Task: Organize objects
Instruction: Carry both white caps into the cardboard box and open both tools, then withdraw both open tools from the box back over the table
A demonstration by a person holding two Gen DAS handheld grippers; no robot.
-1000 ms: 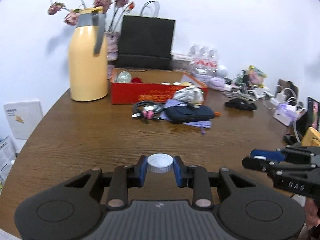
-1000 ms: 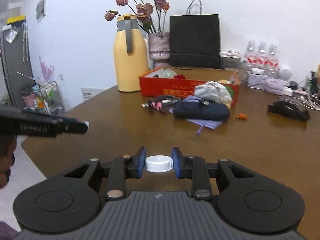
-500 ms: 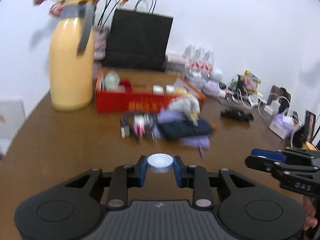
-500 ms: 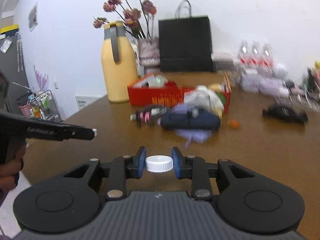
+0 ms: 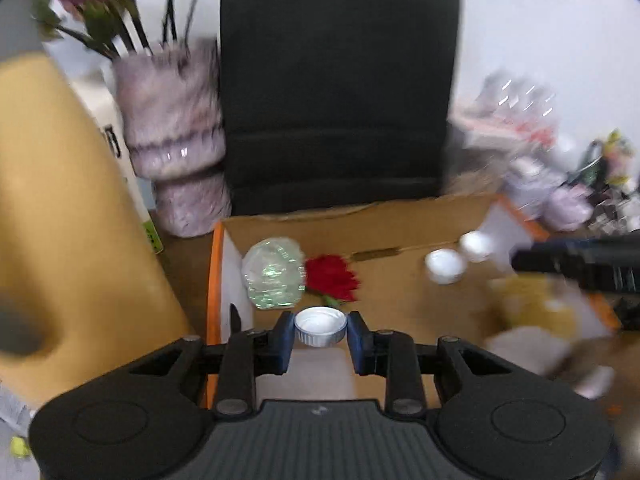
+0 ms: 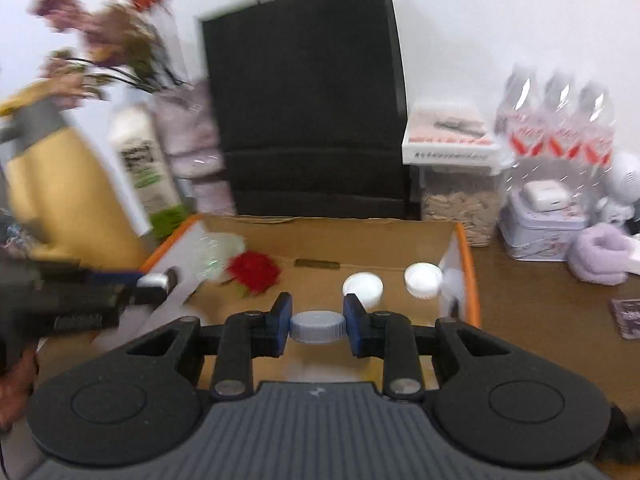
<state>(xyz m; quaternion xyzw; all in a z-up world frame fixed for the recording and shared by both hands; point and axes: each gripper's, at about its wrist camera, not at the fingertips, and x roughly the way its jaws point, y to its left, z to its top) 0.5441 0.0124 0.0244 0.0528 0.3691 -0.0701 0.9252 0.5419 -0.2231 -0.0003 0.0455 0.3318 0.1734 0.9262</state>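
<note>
Squarely between each jaws: a cap [image 5: 320, 326].

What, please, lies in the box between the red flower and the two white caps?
Bare cardboard floor between the red flower and two white caps, except a small dark strip; right wrist view.

Both grippers angled downward, left gripper [image 5: 320, 334] with blue pads clamped on either side of a white cap [image 5: 320, 326], right gripper [image 6: 317, 326] likewise clamped on a cap [image 6: 317, 327], each gripper's dark fingers showing blurred at the edge of the other's view.
</note>
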